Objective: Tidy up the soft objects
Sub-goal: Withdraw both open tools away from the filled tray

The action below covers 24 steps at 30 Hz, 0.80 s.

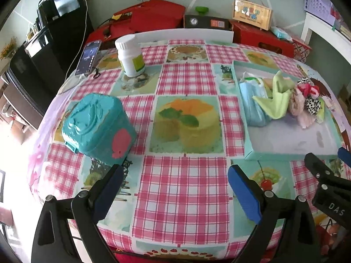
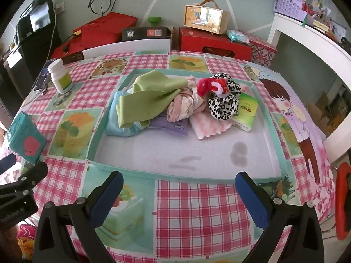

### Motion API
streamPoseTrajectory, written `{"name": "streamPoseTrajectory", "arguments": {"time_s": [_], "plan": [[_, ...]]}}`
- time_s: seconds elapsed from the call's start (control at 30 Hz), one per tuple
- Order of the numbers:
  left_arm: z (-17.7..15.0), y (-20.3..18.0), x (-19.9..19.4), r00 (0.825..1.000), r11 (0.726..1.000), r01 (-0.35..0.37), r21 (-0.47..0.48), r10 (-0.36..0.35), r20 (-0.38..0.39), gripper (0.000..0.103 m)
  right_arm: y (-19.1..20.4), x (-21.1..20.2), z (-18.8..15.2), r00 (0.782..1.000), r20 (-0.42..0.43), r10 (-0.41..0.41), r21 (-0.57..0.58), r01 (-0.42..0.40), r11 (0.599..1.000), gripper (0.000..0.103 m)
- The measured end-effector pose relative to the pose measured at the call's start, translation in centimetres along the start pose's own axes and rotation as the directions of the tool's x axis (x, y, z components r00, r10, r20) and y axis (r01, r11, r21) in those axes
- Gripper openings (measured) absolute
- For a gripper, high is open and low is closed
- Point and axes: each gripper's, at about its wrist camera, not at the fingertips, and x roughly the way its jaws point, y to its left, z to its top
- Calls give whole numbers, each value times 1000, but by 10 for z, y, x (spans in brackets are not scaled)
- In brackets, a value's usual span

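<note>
A shallow teal box lid [image 2: 98,129] [image 1: 248,135] lies on the checked table and holds a heap of soft things at its far end: a green cloth [image 2: 149,94] [image 1: 277,100], a blue fabric piece [image 2: 122,129] [image 1: 252,107], pale pink fabric [image 2: 182,107], a leopard-print scrunchie [image 2: 223,105] [image 1: 314,106] with a red-and-white one [image 2: 210,86] on top, a pink-striped cloth [image 2: 208,127], a purple packet [image 2: 173,126] and a green tissue pack [image 2: 245,111]. My right gripper [image 2: 178,197] is open just before the lid's near wall. My left gripper [image 1: 175,191] is open over bare tablecloth, left of the lid.
A teal plastic case [image 1: 98,127] [image 2: 24,135] with a pink fish shape stands at the table's left. A white pill bottle [image 1: 131,57] [image 2: 60,76] and a phone [image 1: 88,57] sit at the far left. Red boxes [image 2: 215,43] and a white shelf [image 2: 311,41] lie beyond the table.
</note>
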Motion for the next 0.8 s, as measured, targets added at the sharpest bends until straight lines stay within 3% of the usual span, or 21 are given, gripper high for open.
{"name": "streamPoseTrajectory", "arguments": {"time_s": [0.8], "plan": [[-5,-6,1,1000,1000,-6,27,7,-5,96,1,3,-1,1000,-9,-5,1,5,1000,103]]}}
